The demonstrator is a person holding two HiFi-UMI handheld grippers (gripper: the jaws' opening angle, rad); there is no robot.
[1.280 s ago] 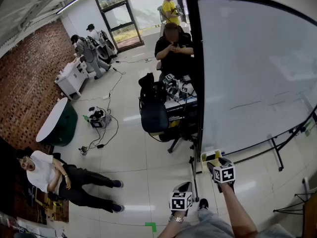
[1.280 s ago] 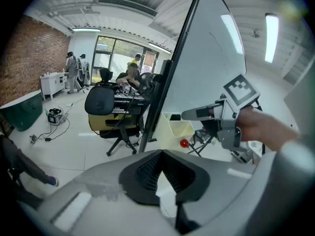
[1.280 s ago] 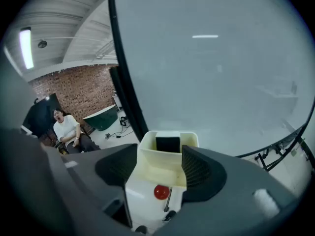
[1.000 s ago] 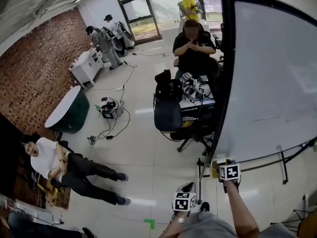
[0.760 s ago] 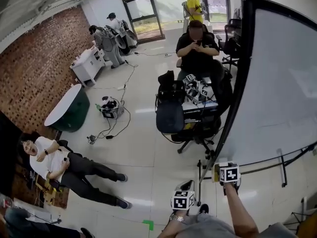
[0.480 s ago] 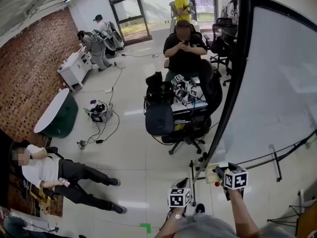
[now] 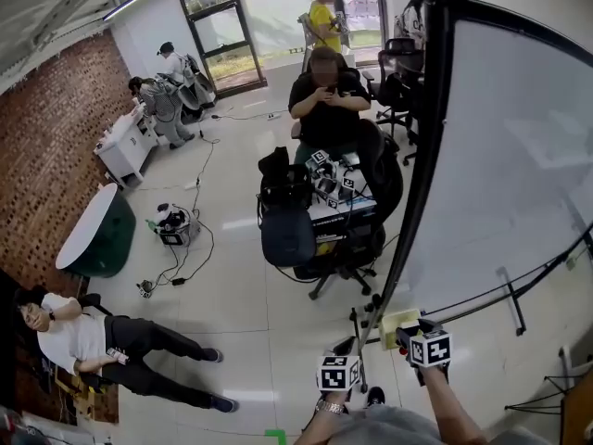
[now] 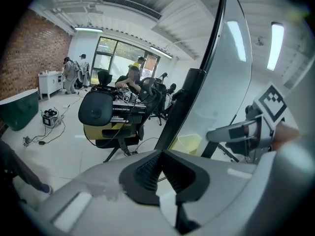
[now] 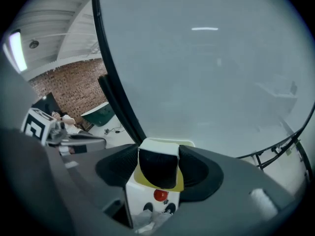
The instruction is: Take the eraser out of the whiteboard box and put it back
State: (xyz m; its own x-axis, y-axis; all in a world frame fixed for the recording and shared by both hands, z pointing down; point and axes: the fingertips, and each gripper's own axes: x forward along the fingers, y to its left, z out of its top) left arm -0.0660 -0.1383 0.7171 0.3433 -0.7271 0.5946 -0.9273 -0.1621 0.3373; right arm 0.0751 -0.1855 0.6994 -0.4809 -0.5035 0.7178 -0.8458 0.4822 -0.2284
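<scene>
Eraser (image 9: 157, 173) is held by the right gripper (image 9: 158, 157): it is pinched from both sides between the two dark pads (image 9: 203, 172), directly over the open top of the whiteboard box (image 9: 135, 193). It cannot be told whether its lower end is inside the box or already free of it. So the grasp is judged to be done. From this single moment it cannot be decided whether the eraser is being lifted out or lowered back in. What is left is at least the release inside the box.

The left gripper (image 8: 161, 168) is kept beside the box, a little apart from it. Its jaws are pressed together and nothing is seen between them.

The eraser is a small block. A white hard back, a thick black body that looks like felt, and a thin yellow layer can be seen on it. The felt is expected to give a little under the pads, so slipping is judged unlikely. The box is pale, between white and yellow, with thin walls that look like plastic. It is fixed at the lower corner of the whiteboard (image 7: 500, 156), on the black frame. Inside the box, below the eraser, a round red cap (image 9: 160, 195) and some dark round ends are seen, probably markers. The board surface above the box is smooth, glossy and grey-white.
</scene>
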